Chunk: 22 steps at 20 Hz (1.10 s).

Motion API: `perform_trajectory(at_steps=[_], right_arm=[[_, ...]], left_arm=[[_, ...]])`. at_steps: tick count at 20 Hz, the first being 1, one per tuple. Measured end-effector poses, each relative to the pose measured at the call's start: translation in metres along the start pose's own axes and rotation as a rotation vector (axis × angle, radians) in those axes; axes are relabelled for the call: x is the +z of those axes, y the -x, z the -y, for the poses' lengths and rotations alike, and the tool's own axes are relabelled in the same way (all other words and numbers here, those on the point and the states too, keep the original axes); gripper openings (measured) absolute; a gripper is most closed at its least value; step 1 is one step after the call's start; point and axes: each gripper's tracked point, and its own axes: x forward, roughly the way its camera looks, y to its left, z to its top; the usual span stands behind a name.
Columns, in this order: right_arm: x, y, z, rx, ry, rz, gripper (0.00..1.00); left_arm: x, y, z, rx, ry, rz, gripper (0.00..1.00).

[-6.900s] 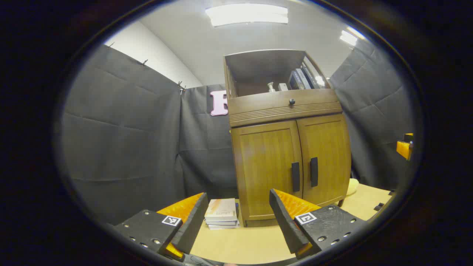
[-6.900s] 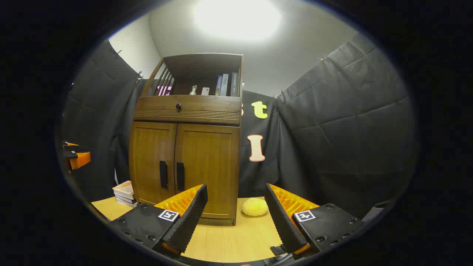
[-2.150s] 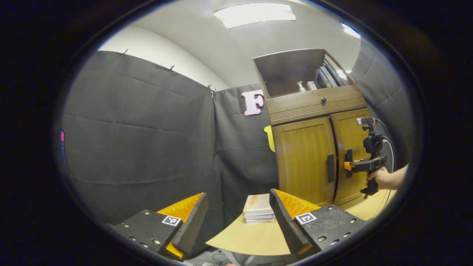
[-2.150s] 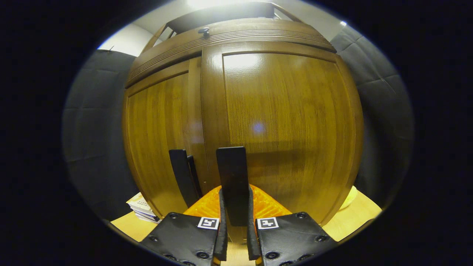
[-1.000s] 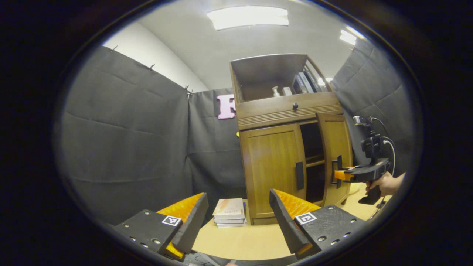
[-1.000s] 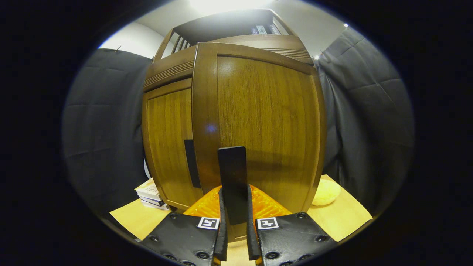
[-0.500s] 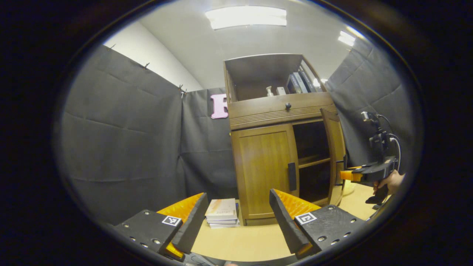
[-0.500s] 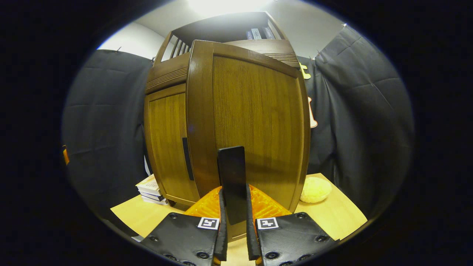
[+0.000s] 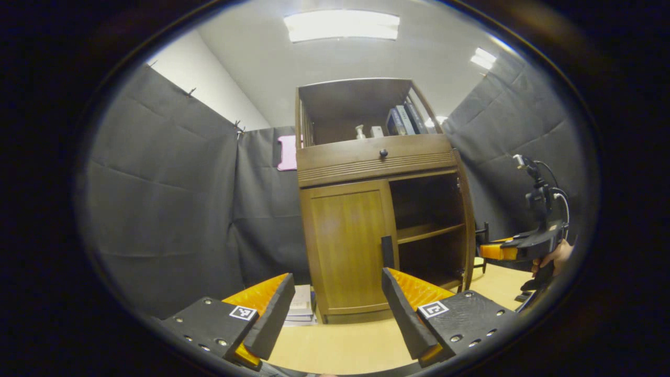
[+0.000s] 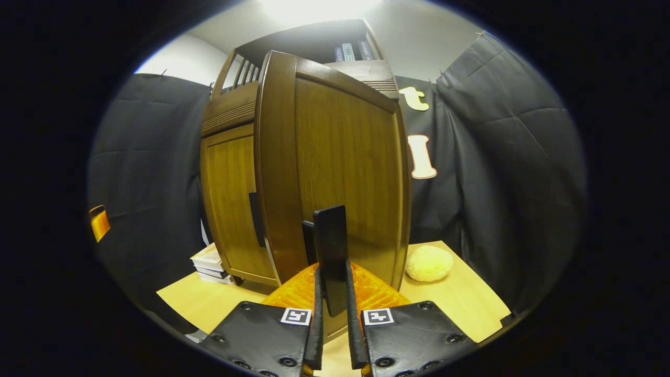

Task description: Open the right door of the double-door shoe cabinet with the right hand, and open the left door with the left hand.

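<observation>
Pinching: right gripper (image 10: 332, 309), fingers clamped on right handle (image 10: 331, 251), so right door (image 10: 335, 173) swings wide. Left gripper (image 9: 335, 309): fingers spread, holding nothing, facing shut left door (image 9: 348, 246), near its handle (image 9: 387, 252) for the next pull.

Shoe cabinet (image 9: 366, 157): brown wood, standing upright on the counter (image 9: 340, 343), open top shelf above a drawer with a small dark knob.

Right door (image 10: 340, 173): swung wide open, seen nearly edge-on in the left gripper view; interior dark, one shelf board across the middle. Its black vertical handle (image 10: 331, 246) is clamped between the right gripper (image 10: 335, 335) fingers.

Left door (image 9: 348, 246): shut, flush with the frame, black vertical handle (image 9: 387, 252) at its inner edge, untouched.
</observation>
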Motion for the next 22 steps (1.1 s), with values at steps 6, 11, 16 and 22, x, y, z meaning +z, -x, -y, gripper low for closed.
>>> perform_trajectory(at_steps=[6, 11, 16, 22], right_arm=[[0.005, 0.017, 0.052, -0.083, -0.028, 0.012, 0.19], [0.006, 0.027, 0.101, -0.165, -0.033, 0.024, 0.17], [0.009, 0.033, 0.124, -0.169, -0.026, 0.035, 0.0], [0.017, 0.058, 0.15, -0.231, 0.007, 0.073, 0.0]], left_arm=[[-0.002, -0.004, 0.009, -0.066, 0.012, 0.012, 0.99], [-0.011, -0.018, 0.026, -0.102, 0.006, 0.013, 0.99], [-0.004, -0.021, 0.049, -0.134, -0.003, 0.011, 0.99], [-0.009, -0.034, 0.069, -0.169, 0.004, 0.006, 0.99]])
